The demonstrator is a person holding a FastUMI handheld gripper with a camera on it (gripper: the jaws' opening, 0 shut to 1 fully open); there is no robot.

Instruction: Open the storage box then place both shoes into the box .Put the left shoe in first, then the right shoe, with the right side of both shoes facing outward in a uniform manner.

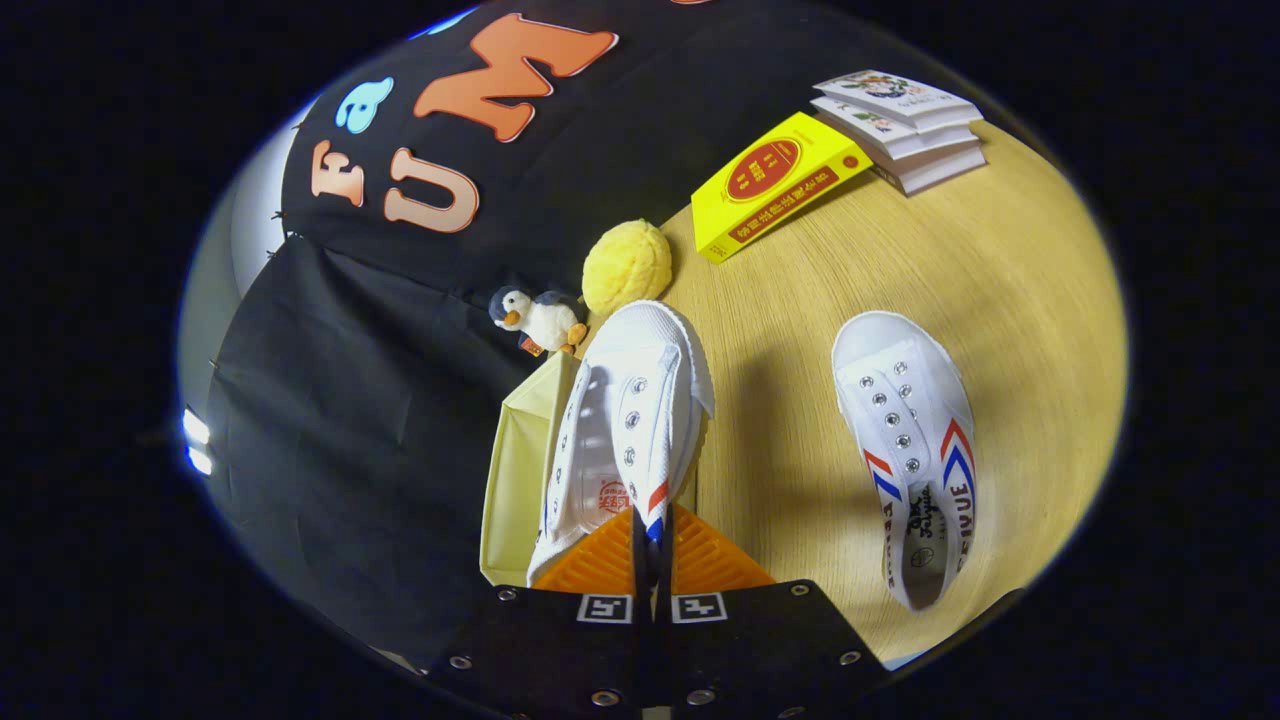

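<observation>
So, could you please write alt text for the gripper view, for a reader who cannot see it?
The gripper is shut on the side wall of a white shoe, holding it above a pale yellow box. A second white shoe lies on the wooden table; beyond are a toy penguin, yellow ball, and books.

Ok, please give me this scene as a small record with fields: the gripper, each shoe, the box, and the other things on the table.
gripper: jaws closed on the side wall of one shoe
held shoe: white, lifted, toe pointing away, beside and partly over the box
second shoe: white with red and blue stripes, flat on the table, apart from the gripper
storage box: pale yellow, at the table edge, just ahead of the jaws
table: light wood
beyond the shoes: yellow ball, penguin toy, yellow book, stack of books
</observation>
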